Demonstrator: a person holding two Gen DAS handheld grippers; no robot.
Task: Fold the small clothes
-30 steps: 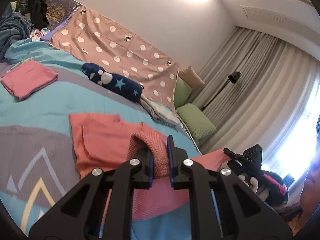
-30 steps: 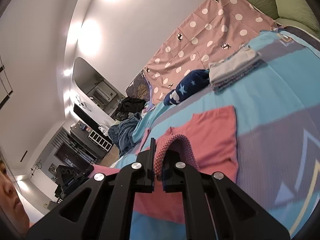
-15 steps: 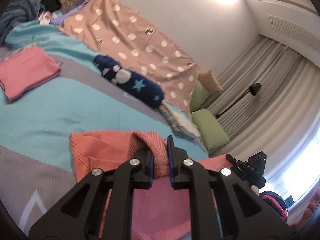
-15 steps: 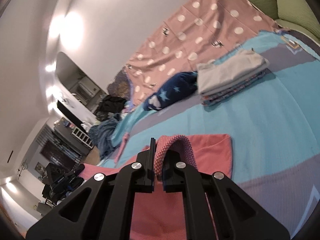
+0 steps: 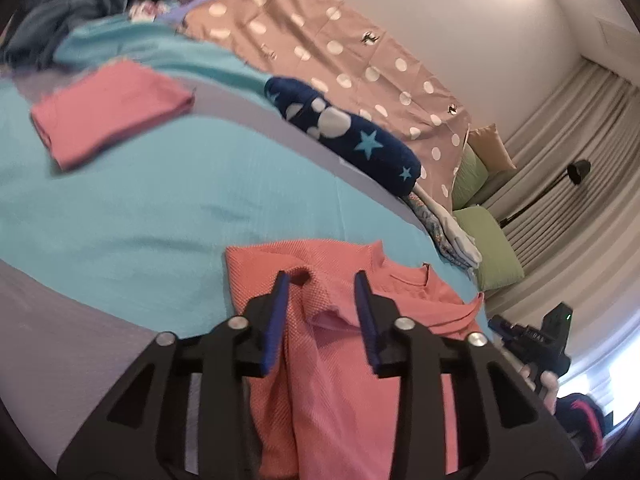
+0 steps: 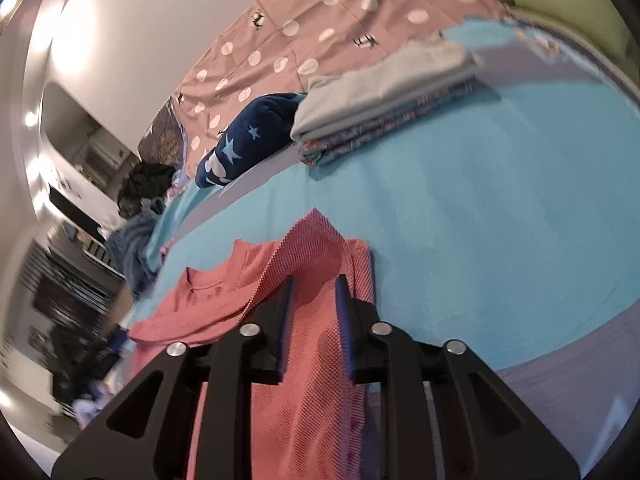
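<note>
Lying on the bed (image 5: 120, 208), the shirt (image 5: 340, 360) sits between both tools' just-opened jaws; left tool (image 5: 322, 280) and right tool (image 6: 314, 284) grip nothing. No writing is legible.

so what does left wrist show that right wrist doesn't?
Only left wrist: a folded pink cloth at the far left of the bed, a floor lamp by the curtains, and the right gripper at the frame's right edge.

Only right wrist: dark shelving in the room beyond the bed.

Both: the coral shirt folded over on the blue bedspread, each gripper's jaws just opened with cloth loose between them, the navy star roll, the folded stack, the dotted sheet.
</note>
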